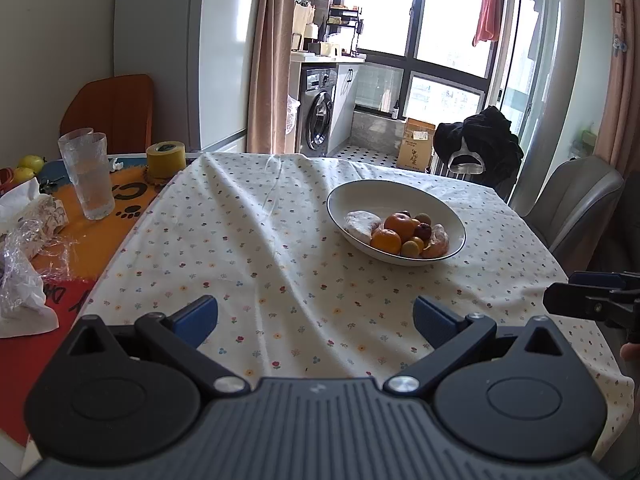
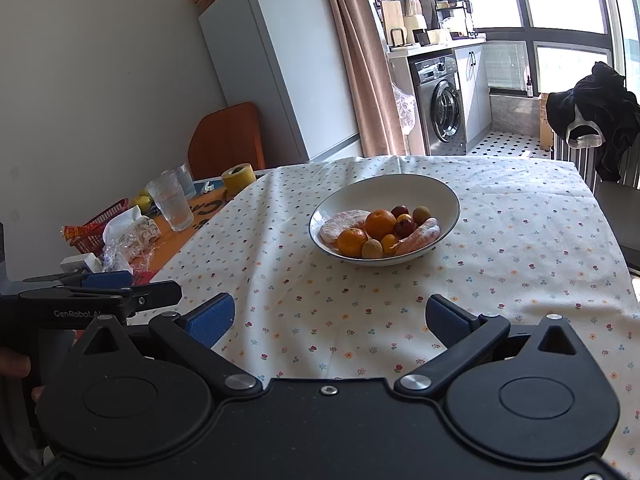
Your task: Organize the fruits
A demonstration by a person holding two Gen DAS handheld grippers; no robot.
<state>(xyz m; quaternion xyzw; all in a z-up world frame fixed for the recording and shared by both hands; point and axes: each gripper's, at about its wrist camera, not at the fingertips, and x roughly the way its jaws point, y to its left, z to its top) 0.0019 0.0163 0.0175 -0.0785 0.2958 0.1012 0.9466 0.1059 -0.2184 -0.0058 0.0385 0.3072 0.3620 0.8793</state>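
Seen from the left wrist, bare flowered cloth on the table (image 1: 256, 240) runs open from the near edge toward twelve o'clock. The bowl (image 1: 352, 196) of fruit blocks one o'clock; glasses (image 1: 86, 172), a tape roll (image 1: 165, 159) and crumpled wrappers (image 1: 24, 248) crowd ten o'clock.

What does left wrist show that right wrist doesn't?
Left wrist only: the pink towel hanging at the window, the cardboard box on the floor, and the right gripper at frame edge.

Right wrist only: the red basket and the left gripper from the side.

Both: the bowl of fruit on the floral tablecloth, the glasses, the yellow tape roll, the washing machine. Both jaws open, empty.
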